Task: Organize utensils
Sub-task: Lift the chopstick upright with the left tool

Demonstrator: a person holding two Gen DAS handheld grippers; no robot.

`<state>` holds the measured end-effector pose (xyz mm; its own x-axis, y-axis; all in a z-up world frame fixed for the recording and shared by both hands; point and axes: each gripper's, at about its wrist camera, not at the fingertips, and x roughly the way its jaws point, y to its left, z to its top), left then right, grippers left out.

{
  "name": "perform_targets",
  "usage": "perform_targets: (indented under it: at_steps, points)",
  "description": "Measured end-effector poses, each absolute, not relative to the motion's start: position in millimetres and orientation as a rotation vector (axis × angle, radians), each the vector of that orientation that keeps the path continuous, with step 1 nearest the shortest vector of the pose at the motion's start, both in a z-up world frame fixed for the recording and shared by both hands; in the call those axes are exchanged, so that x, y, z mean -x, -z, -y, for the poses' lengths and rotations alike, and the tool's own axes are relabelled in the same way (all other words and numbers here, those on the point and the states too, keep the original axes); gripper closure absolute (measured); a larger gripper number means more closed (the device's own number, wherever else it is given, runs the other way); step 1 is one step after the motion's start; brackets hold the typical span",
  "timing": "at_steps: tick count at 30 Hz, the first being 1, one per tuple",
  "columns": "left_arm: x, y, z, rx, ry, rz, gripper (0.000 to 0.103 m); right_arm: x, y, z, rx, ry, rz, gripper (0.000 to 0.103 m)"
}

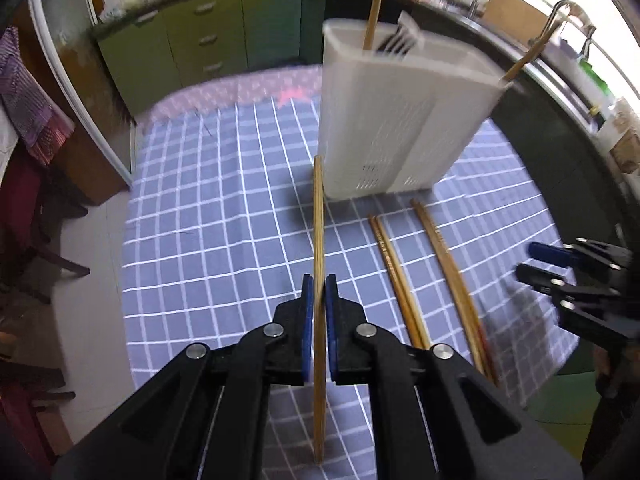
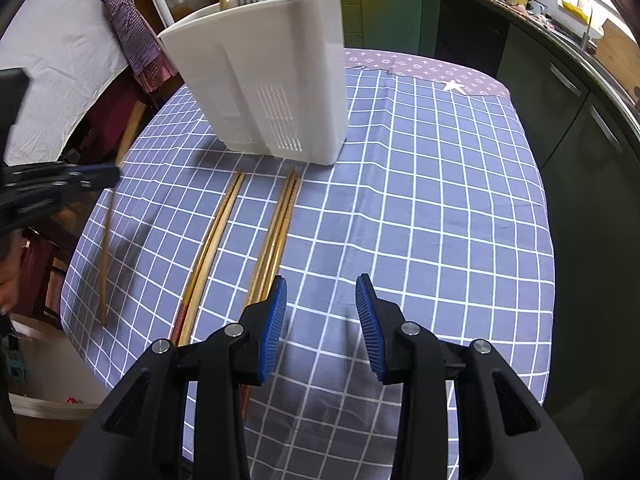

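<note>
No words, numbers or brand names can be read anywhere. The purple cloth (image 2: 420, 68) at the table's far edge carries only small printed symbols and a white star (image 2: 454, 86).

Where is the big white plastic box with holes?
The white slotted plastic utensil holder stands on the blue checked tablecloth, just beyond the tips of the wooden chopsticks lying there.

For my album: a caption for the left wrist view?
Left gripper lifts one wooden chopstick toward the white plastic utensil holder.
</note>
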<state>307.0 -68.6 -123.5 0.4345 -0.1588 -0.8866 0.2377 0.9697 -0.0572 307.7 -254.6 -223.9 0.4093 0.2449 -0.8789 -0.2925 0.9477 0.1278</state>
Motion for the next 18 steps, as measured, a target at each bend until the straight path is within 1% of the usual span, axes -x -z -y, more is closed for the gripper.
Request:
perform_targets:
  at_steps: [8, 12, 18]
  points:
    - [-258.7, 81.1, 49.0, -0.049, 0.261, -0.952, 0.097, -328.6, 239.2, 243.5, 0.031, -0.338, -1.152, 0.067]
    - [-237.4, 71.6, 45.2, -0.051, 0.267, -0.901, 0.097, -341.3, 247.6, 240.3, -0.008, -0.339, -1.179, 0.067]
    - [-215.0, 61.6, 44.2, -0.057, 0.288, -0.866, 0.097, -356.8, 257.9, 228.2, 0.015, -0.314, -1.197, 0.067]
